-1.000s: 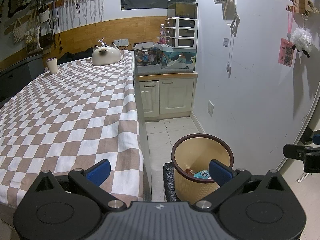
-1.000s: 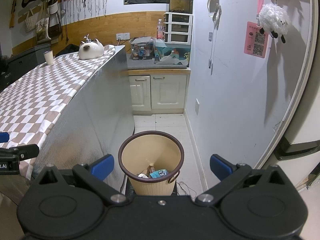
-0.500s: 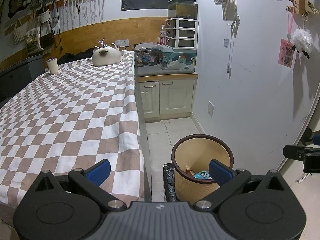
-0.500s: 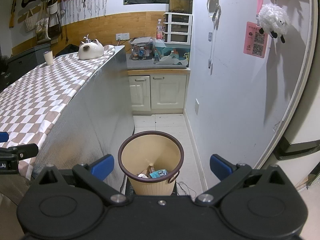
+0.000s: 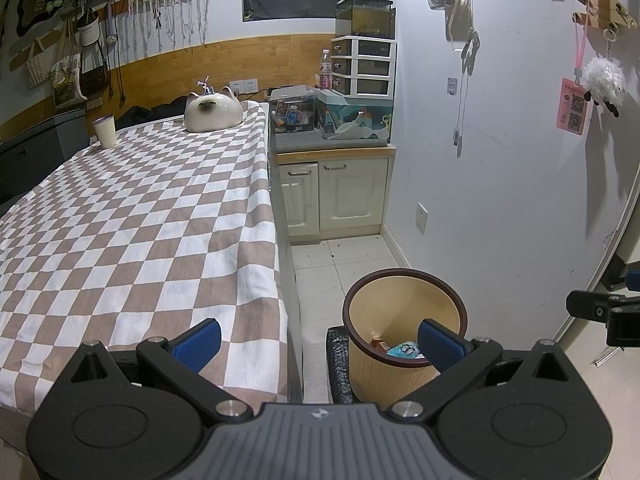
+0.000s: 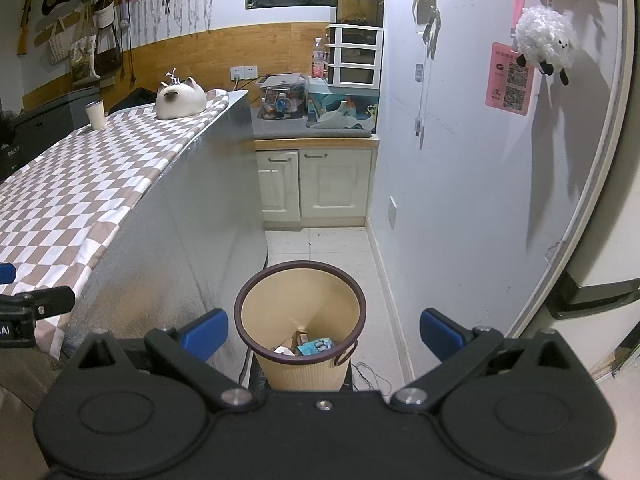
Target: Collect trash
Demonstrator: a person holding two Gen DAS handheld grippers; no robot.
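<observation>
Both the left gripper (image 5: 318, 343) and right gripper (image 6: 323, 333) are hanging spread and empty near the trash bin (image 6: 300, 322), right of the checkered table (image 5: 132, 216).

- The bin (image 6: 300, 320) stands on the floor (image 6: 332, 248), right of the table (image 6: 80, 184), with trash (image 6: 308, 346) inside.
- On the table's far end sit a cat-shaped dish (image 5: 213, 113) and, to its left, a cup (image 5: 105, 132).
- A cabinet (image 5: 334, 196) stands far behind the bin.

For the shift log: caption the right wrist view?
Open right gripper above the beige trash bin, wrappers already inside, beside the checkered table.
</observation>
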